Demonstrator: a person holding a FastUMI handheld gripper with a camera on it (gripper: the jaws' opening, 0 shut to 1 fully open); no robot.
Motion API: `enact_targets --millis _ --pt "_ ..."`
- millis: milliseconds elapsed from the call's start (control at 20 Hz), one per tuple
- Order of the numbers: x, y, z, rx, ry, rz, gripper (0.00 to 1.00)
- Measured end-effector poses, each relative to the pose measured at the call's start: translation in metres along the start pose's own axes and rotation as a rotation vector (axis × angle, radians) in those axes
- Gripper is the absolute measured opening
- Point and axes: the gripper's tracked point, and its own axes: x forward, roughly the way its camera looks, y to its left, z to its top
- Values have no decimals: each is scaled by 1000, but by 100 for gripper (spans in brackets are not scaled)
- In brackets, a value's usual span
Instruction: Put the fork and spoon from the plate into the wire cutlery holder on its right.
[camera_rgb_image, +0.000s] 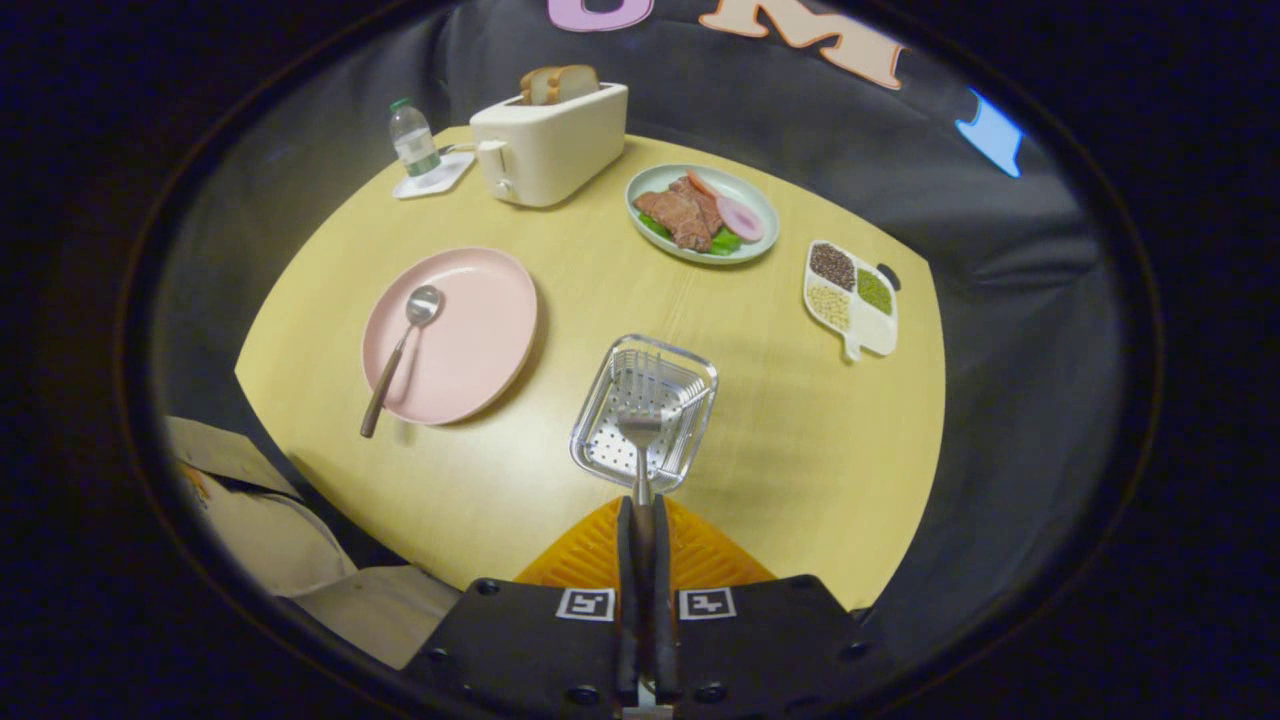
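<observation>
1. Gripper (640, 500): jaws clamped on the slim steel fork (640, 430), poised over the square wire cutlery holder (690, 375).
2. Metal, brown-handled spoon (402, 350): on the round pink plate (480, 330), awaiting pickup.
3. Next: lower and release the fork.

no readable text, water bottle (413, 140) label too small, gripper (641, 520) markers unlettered

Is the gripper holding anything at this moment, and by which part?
Yes: the gripper is shut on the fork, both fingers pressing its handle, with the tines pointing ahead over the wire cutlery holder.
</observation>
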Motion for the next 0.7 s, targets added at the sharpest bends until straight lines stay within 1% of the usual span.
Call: enact_targets --millis 200,350,400,550,700 --pt "12 3 -4 -15 78 19 9" --pt "18 7 -5 -55 130 44 9" --pt "19 8 -2 -56 132 45 12" --pt "24 7 6 -47 126 30 12" --pt "23 5 12 -39 104 9 15"
